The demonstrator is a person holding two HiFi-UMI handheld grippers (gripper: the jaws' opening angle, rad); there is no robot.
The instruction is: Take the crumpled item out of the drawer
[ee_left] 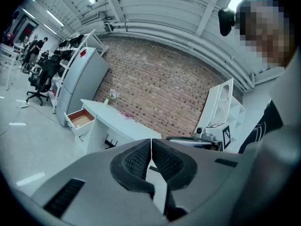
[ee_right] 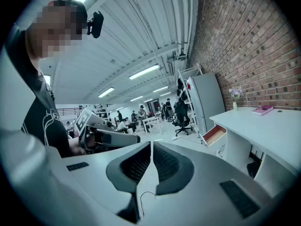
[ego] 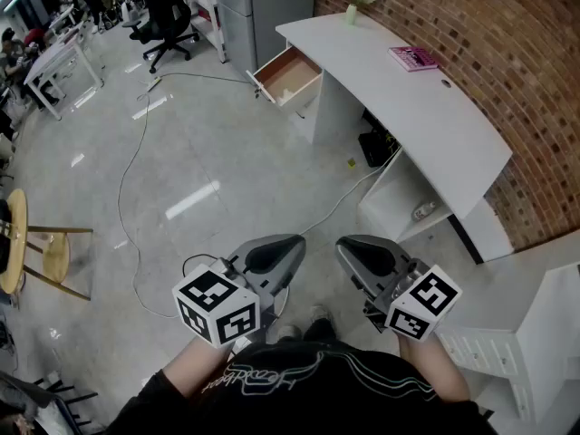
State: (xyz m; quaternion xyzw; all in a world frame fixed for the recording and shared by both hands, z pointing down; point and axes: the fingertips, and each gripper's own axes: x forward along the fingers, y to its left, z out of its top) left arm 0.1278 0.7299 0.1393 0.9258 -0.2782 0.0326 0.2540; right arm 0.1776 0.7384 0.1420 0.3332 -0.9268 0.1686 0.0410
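I hold both grippers low and close to my body, side by side above the floor (ego: 208, 161). The left gripper (ego: 292, 241) has its fingers pressed together with nothing between them. The right gripper (ego: 345, 243) is the same, its fingers closed and empty. The drawer (ego: 288, 73) stands pulled open at the far end of the white surface (ego: 426, 120), well apart from both grippers. I cannot make out the crumpled item inside it. A pink book (ego: 413, 58) lies on the surface.
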